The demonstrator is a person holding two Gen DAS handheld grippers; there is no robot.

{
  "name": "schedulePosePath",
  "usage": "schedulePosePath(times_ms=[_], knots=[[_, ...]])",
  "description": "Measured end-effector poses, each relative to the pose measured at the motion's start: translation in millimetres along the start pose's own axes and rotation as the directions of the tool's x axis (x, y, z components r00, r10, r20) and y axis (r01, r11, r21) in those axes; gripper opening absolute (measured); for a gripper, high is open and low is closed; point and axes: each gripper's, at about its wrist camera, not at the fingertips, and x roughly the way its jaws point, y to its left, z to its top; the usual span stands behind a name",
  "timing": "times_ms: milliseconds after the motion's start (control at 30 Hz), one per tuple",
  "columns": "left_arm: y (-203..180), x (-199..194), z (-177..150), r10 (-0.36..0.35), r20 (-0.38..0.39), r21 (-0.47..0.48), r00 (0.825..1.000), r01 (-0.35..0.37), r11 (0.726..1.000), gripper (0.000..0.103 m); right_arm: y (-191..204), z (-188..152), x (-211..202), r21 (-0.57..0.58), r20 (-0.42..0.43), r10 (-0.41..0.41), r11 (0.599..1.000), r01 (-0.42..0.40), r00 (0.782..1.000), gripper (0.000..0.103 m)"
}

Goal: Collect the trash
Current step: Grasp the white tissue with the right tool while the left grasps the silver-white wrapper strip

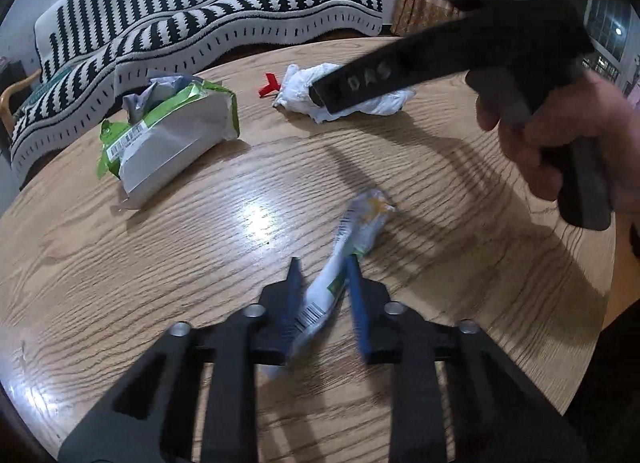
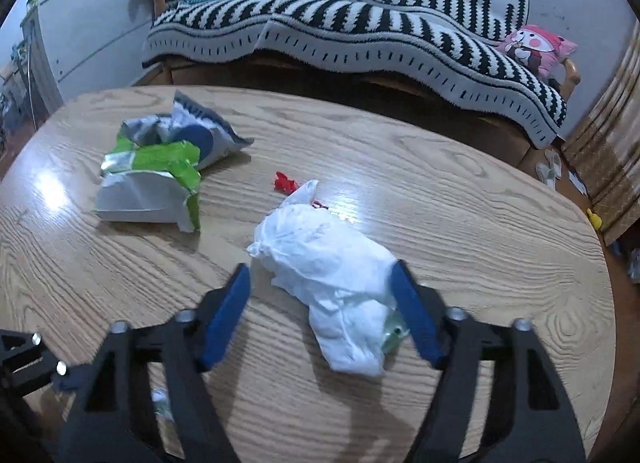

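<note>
We note the thin wrapper (image 1: 356, 231) is motion-blurred, print unreadable; the right gripper's arm hides part of the white crumpled tissue (image 1: 304, 91).

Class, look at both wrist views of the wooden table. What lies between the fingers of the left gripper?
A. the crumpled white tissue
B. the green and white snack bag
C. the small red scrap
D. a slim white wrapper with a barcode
D: in the left wrist view the left gripper has its blue fingers closed on the slim white wrapper, while the tissue sits between the right gripper fingers.
</note>
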Motion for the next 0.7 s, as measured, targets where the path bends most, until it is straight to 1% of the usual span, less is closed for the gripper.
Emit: schedulePosePath(times_ms=[33,67,100,167,300,400,467,600,700], knots=[[1.7,-0.3,0.6,-0.003,0.000,-0.010,1.000,0.003,1.000,0.014,0.7,0.3,3.5,0.002,-0.003,0.012,1.000,-0.012,1.000,0.044],[3.4,-0.8,0.9,-0.007,0.000,-0.019,1.000,0.007,1.000,0.011,1.7,0.2,7.4,0.001,-0.014,0.024,1.000,-0.024,1.000,0.023],[5.0,-1.8,1.7,-0.004,0.004,-0.025,1.000,0.004,1.000,0.011,2.4,0.1,8.7,0.002,-0.013,0.019,1.000,-0.019,1.000,0.017],[8.3,-5.7,1.7,-0.004,0.014,-0.045,1.000,0.005,0.999,0.010,3.2,0.9,5.9,0.007,0.001,0.025,1.000,-0.025,1.000,0.011],[15.5,-15.1,2.8,0.006,0.037,-0.089,0.999,-0.003,0.996,0.010,-0.7,1.6,-14.7,0.054,0.054,0.059,0.997,-0.062,0.997,0.009],[16.3,-23.2,3.7,0.011,0.057,-0.107,0.998,-0.005,0.994,0.010,-11.3,-1.5,-40.5,0.112,0.103,0.105,0.987,-0.116,0.989,0.009],[14.9,-27.9,6.9,0.013,0.070,-0.120,0.997,-0.005,0.993,0.010,-19.5,-6.5,-59.8,0.136,0.127,0.121,0.981,-0.138,0.984,0.009],[3.0,-34.5,17.7,0.009,0.094,-0.136,0.996,0.004,0.991,0.010,-44.1,-26.9,-91.0,0.192,0.143,0.118,0.971,-0.144,0.983,0.009],[-11.7,-33.2,30.9,0.005,0.101,-0.131,0.995,0.008,0.991,0.010,-70.3,-52.8,-110.0,0.246,0.134,0.081,0.963,-0.113,0.988,0.009]])
